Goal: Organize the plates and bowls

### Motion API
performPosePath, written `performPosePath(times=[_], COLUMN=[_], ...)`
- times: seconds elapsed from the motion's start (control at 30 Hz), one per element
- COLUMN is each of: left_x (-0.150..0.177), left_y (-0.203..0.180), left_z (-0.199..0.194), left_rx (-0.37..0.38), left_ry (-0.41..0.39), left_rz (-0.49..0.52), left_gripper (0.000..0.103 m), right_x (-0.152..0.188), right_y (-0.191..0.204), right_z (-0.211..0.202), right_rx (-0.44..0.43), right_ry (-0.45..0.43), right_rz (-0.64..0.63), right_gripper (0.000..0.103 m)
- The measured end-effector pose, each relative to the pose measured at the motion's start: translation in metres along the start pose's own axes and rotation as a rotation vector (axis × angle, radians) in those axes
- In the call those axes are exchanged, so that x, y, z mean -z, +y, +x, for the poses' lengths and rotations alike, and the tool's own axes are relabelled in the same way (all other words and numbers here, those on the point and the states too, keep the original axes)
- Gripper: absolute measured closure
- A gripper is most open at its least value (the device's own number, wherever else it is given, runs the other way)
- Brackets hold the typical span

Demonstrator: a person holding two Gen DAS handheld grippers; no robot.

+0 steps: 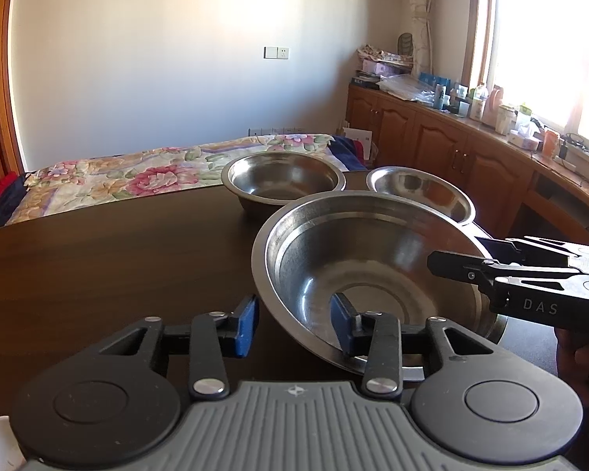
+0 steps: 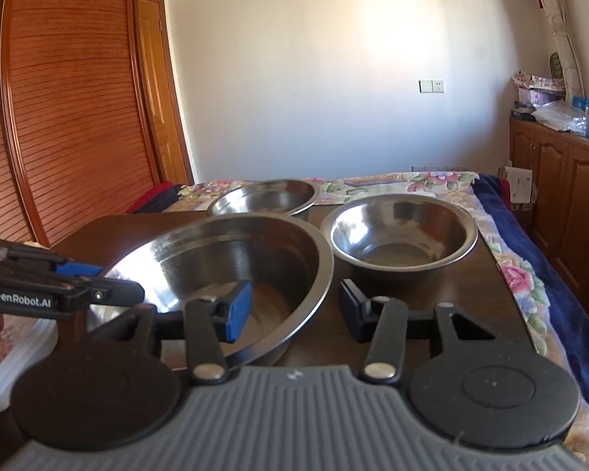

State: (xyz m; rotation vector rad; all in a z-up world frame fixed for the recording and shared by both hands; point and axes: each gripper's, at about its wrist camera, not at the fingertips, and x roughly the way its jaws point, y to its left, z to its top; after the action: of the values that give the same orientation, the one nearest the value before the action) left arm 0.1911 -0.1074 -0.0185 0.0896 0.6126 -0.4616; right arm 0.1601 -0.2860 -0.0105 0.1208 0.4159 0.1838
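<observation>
Straddling opposite rims of the large steel bowl point(image 1: 373, 274) on the table point(image 1: 98, 267), left gripper point(image 1: 294, 324) and right gripper point(image 2: 294, 306) jaws wide, unclamped; bowl mouth-up, seemingly tilted toward left, round so no long axis; next: close, nest smaller bowls point(image 2: 400, 231).

both wrist cams close, sharing bowls point(image 1: 373, 274)

large bowl point(image 1: 365, 274) front on table point(image 1: 117, 267) | two smaller bowls point(image 1: 282, 178) point(image 1: 420, 192) behind, side by side
</observation>
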Motion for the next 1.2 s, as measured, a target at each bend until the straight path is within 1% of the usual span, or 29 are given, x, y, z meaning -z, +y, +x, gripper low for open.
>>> performPosePath(times=[0.03,0.07,0.1,0.3,0.43,0.67,1.2], left_x=[0.0,0.0,0.001,0.004,0.005,0.012,0.043], left_y=[0.0,0.0,0.0,-0.001,0.0,0.0,-0.006], left_z=[0.001,0.001,0.0,-0.011,-0.024,-0.049,-0.085], left_rx=[0.003,0.006,0.006,0.008,0.016,0.037,0.065], left_ry=[0.003,0.002,0.001,-0.016,-0.037,-0.065,-0.072], left_rz=[-0.001,-0.003,-0.003,0.004,-0.003,-0.001,0.004], left_gripper=[0.067,0.067,0.068,0.068,0.068,0.068,0.068], right_x=[0.0,0.0,0.0,0.001,0.0,0.002,0.022], right_y=[-0.002,-0.003,-0.005,-0.002,0.003,0.016,0.039], right_z=[0.001,0.001,0.002,-0.006,-0.016,-0.036,-0.065], right_rx=[-0.01,-0.023,-0.038,-0.035,-0.052,-0.047,-0.016], right_ry=[0.004,0.007,0.007,-0.002,-0.011,-0.027,-0.013], right_rz=[0.008,0.019,0.03,0.035,0.046,0.05,0.045], right_gripper=[0.058,0.061,0.066,0.071,0.071,0.071,0.07])
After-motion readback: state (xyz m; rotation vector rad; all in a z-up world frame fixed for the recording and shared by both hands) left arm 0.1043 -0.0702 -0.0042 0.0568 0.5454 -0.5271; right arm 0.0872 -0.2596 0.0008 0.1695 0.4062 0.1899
